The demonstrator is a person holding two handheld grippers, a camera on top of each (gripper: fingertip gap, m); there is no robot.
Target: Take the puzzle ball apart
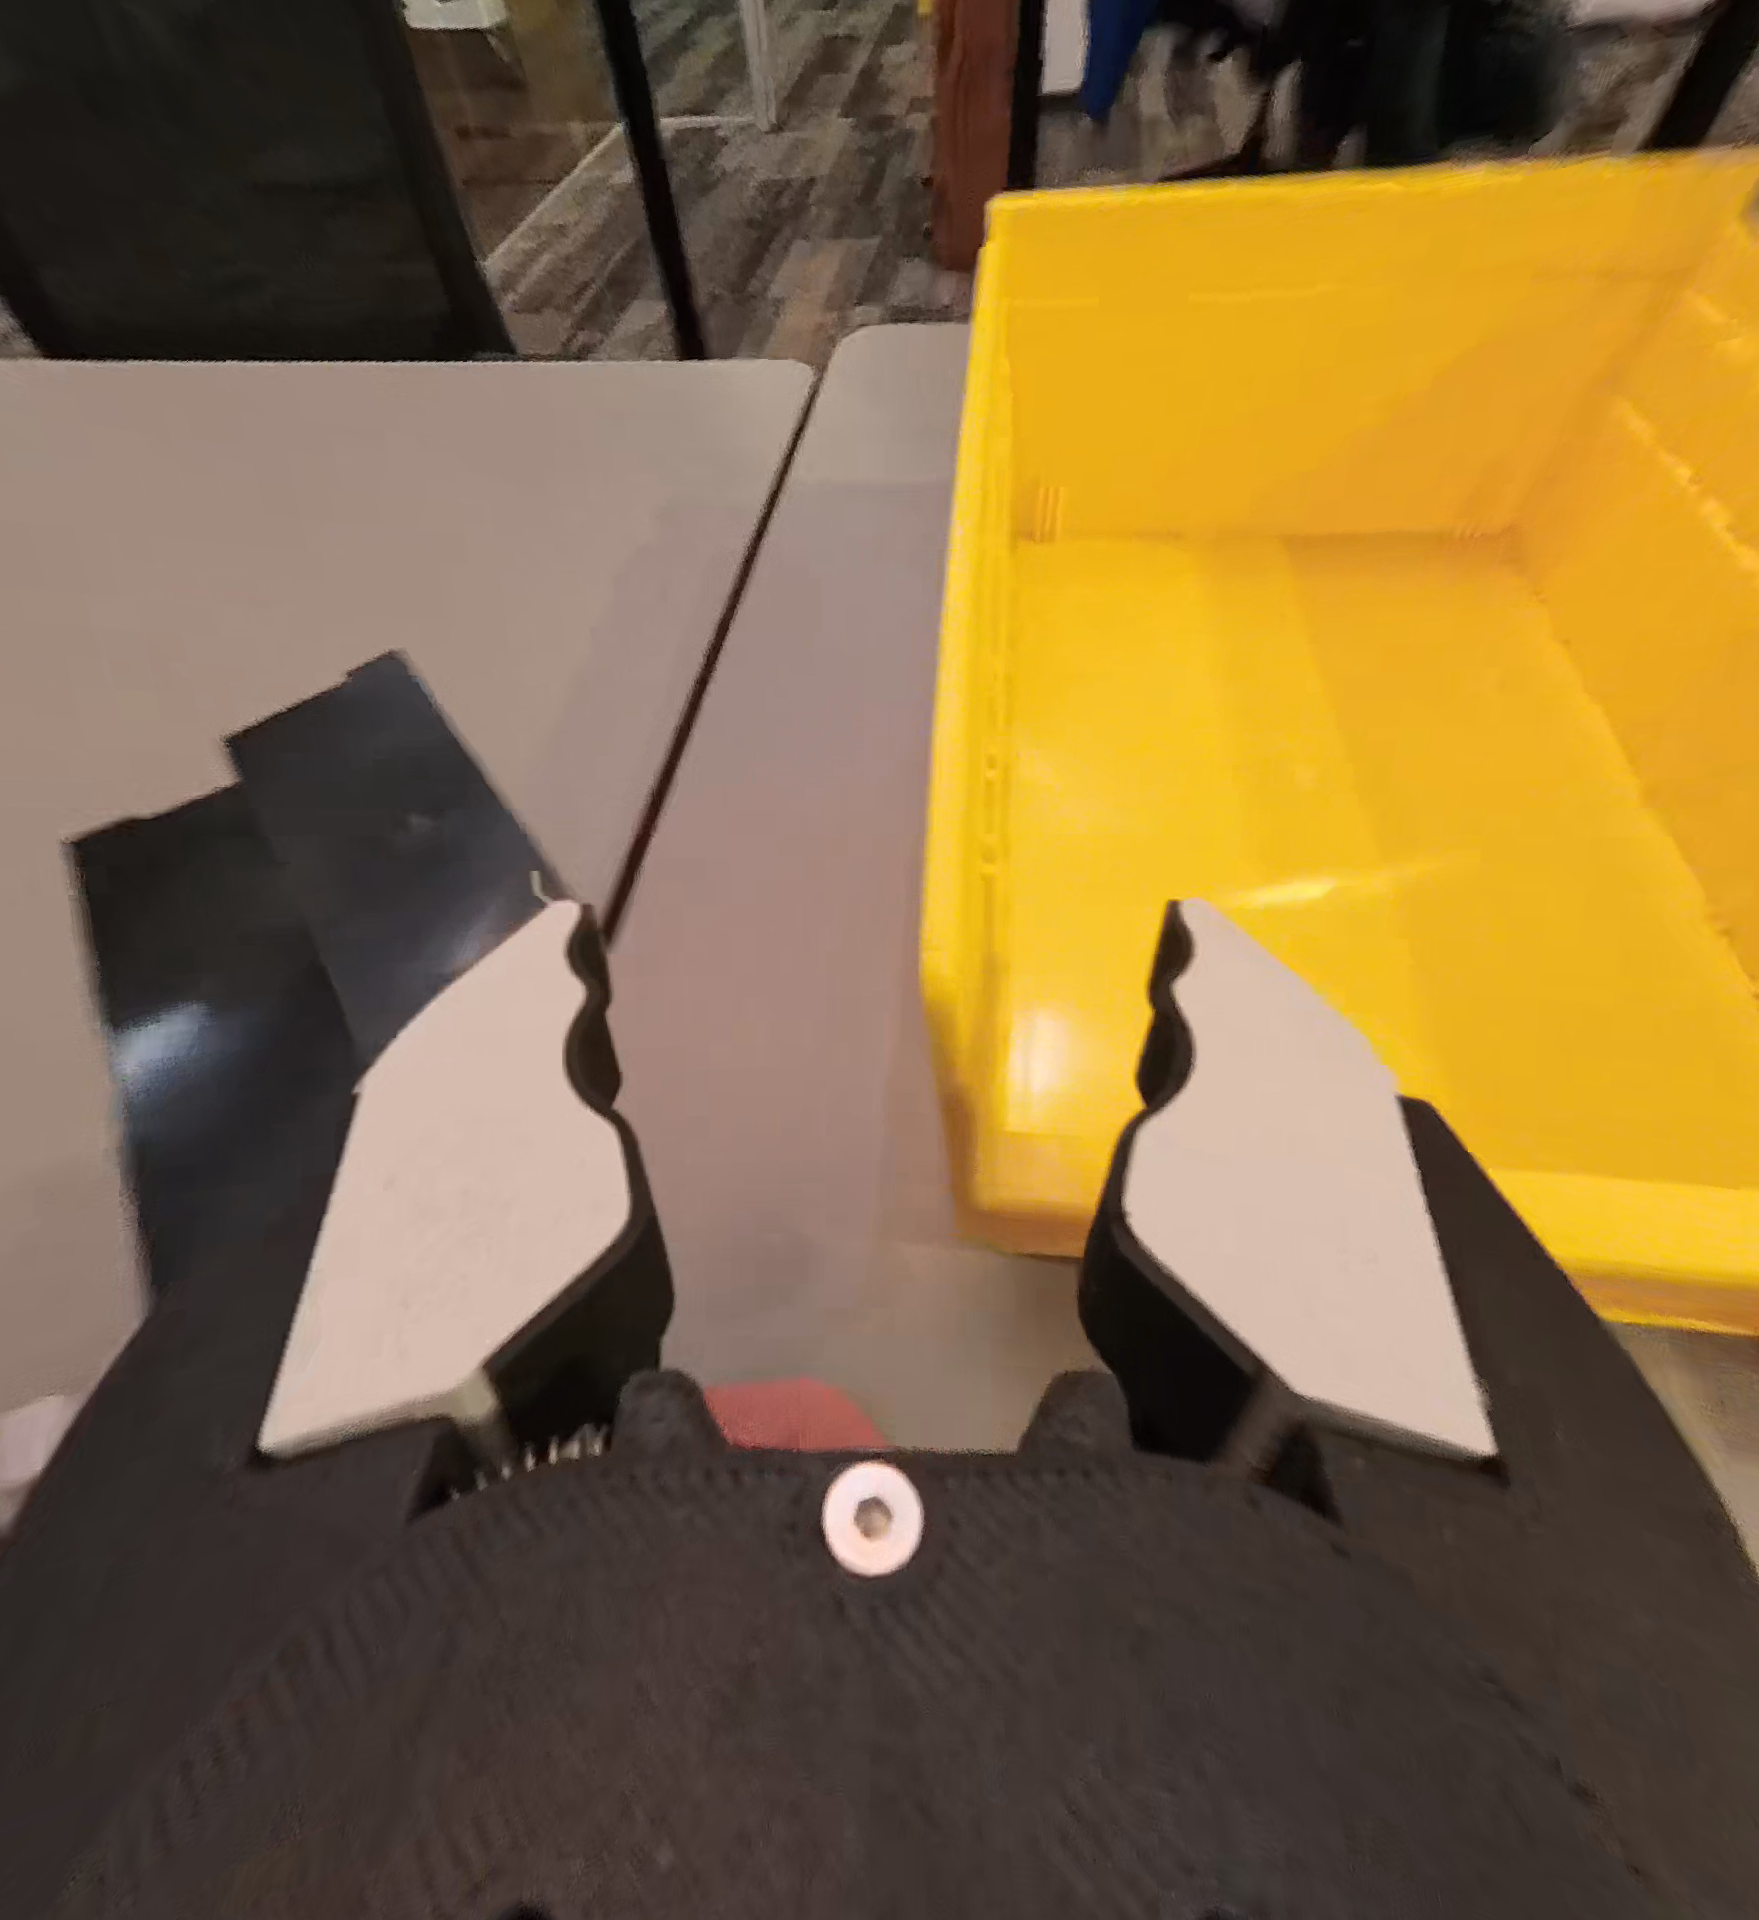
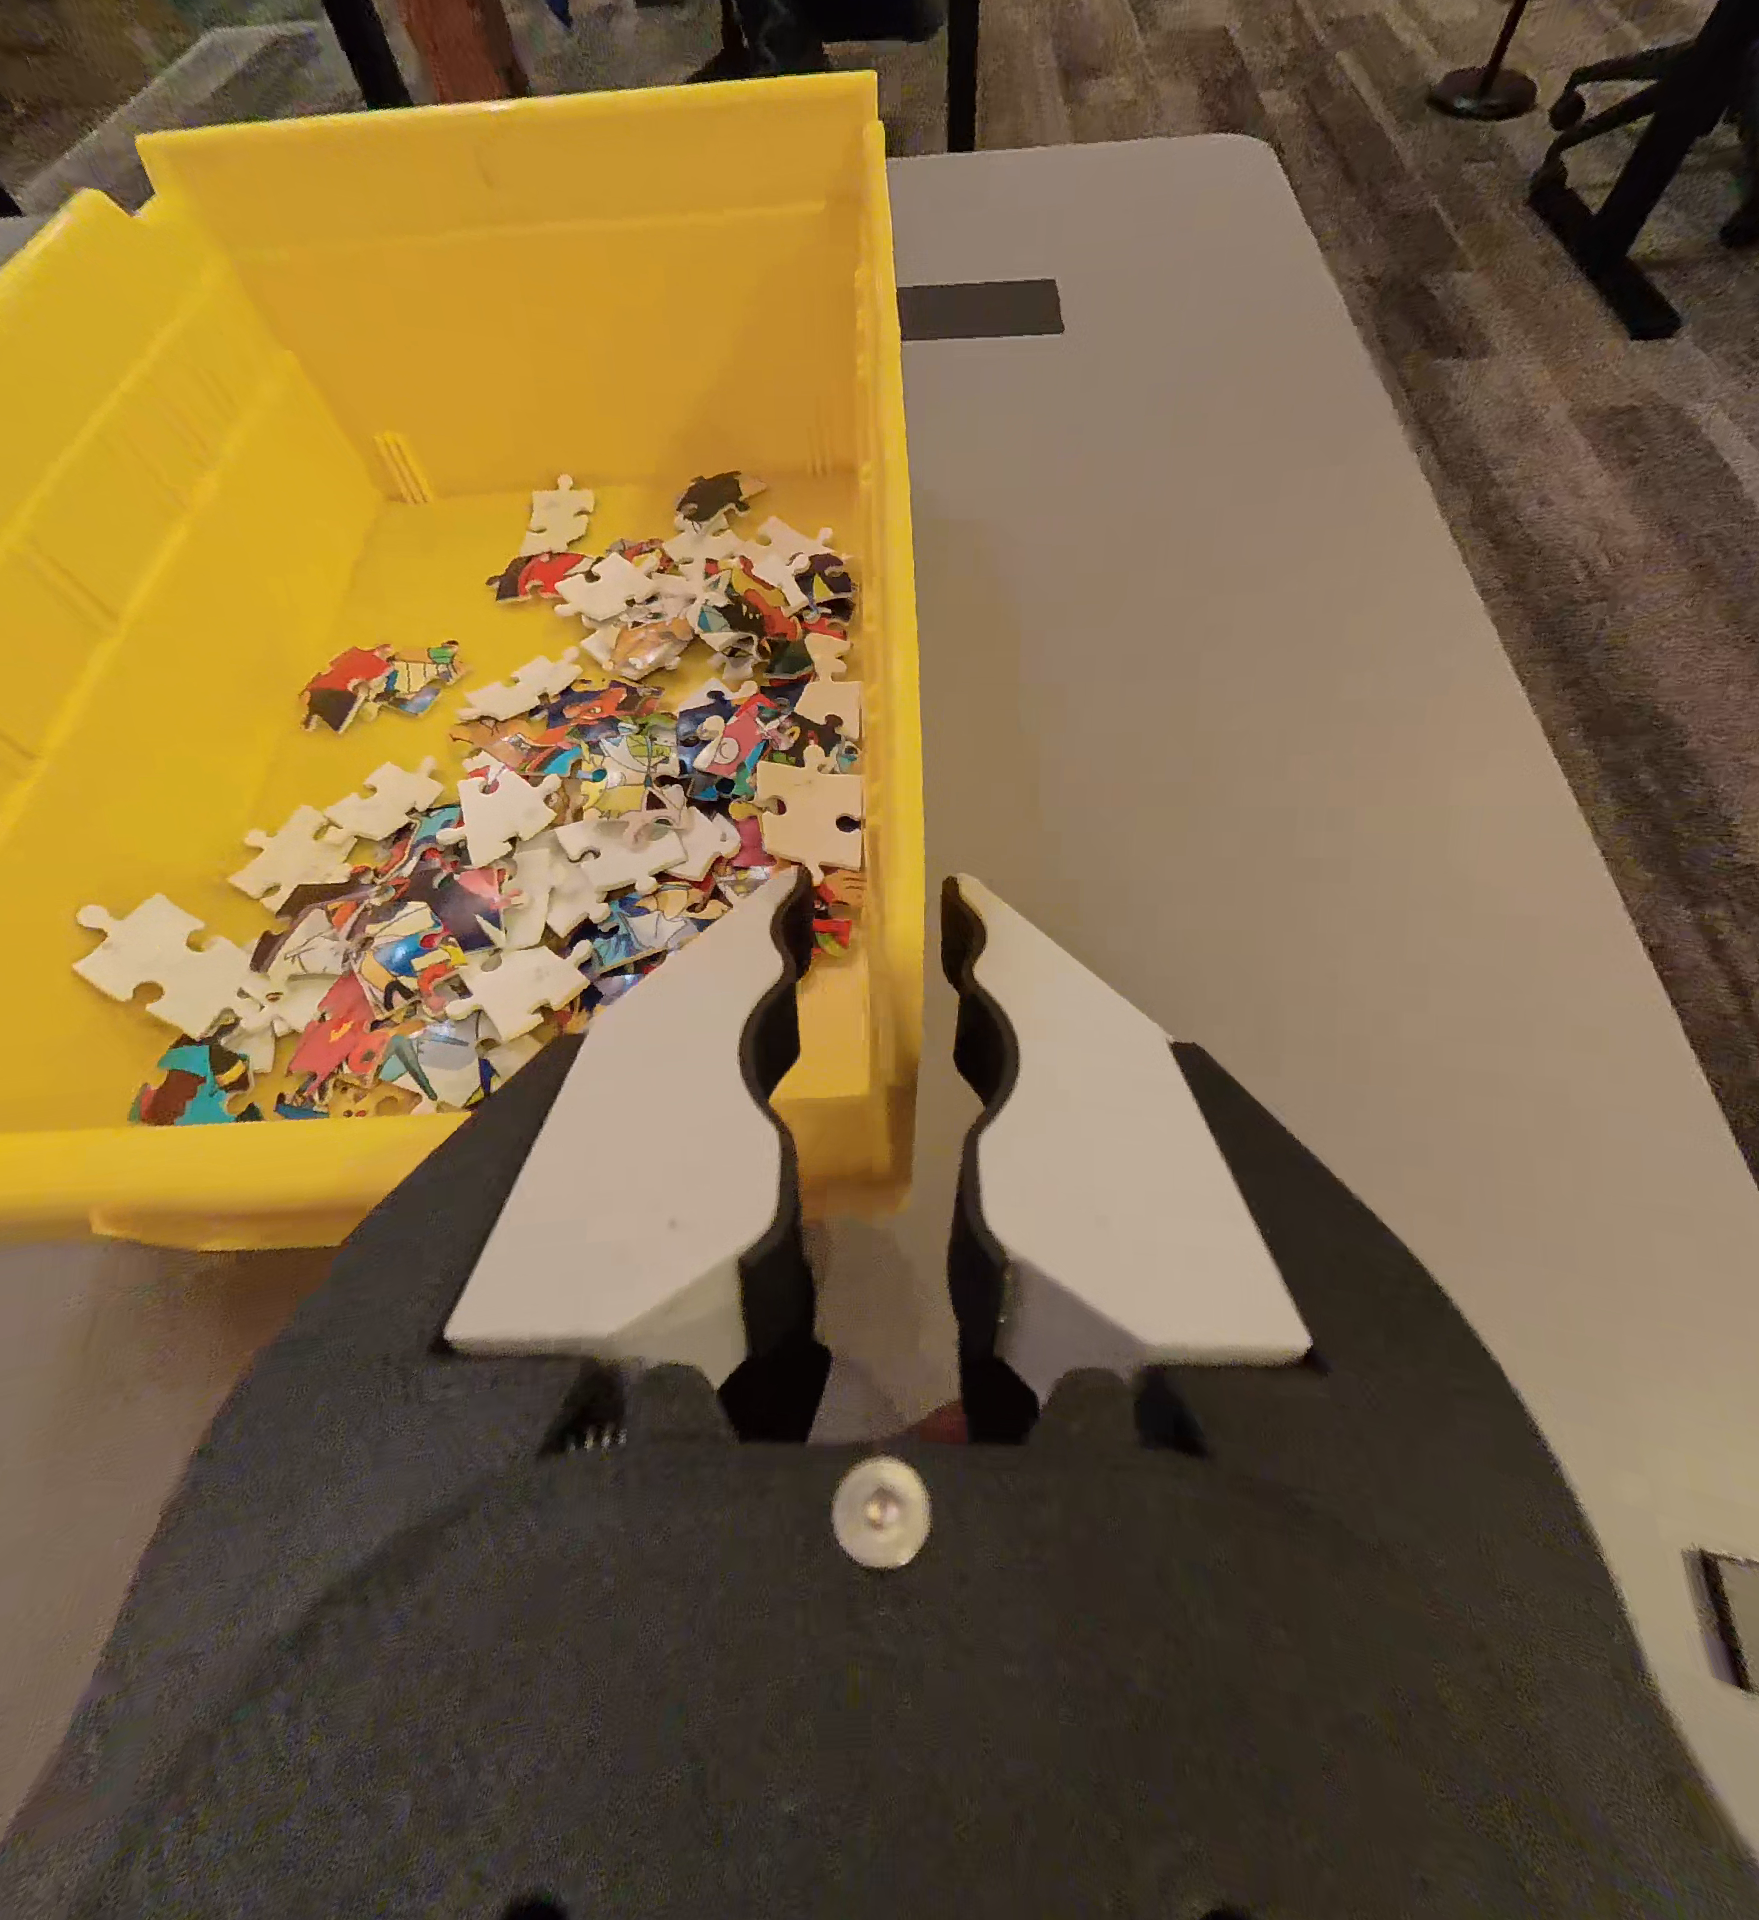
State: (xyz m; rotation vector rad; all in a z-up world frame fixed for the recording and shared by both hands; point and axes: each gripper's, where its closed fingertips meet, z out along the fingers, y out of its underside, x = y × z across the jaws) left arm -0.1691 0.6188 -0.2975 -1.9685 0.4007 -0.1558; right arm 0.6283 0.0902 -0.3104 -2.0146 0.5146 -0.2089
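Note:
No whole puzzle ball shows in either view. Many loose puzzle pieces (image 2: 594, 810), some colourful side up and some white side up, lie in a yellow bin (image 2: 542, 312), mostly along its right side. My right gripper (image 2: 875, 899) hovers over the bin's near right corner. Its jaws stand a narrow gap apart with nothing between them. My left gripper (image 1: 880, 925) is wide open and empty above the grey table (image 1: 802, 1039), just left of the same yellow bin (image 1: 1374, 364). The part of the bin floor in that view is bare.
Black tape patches (image 1: 335, 862) lie on the table at the left, beside a seam between two tabletops (image 1: 709, 665). Another black tape strip (image 2: 979, 309) lies right of the bin. The table's right edge (image 2: 1540, 727) drops to carpet, with a chair base (image 2: 1664, 156) beyond. Spacing between my two grippers at the tips: around 95 centimetres.

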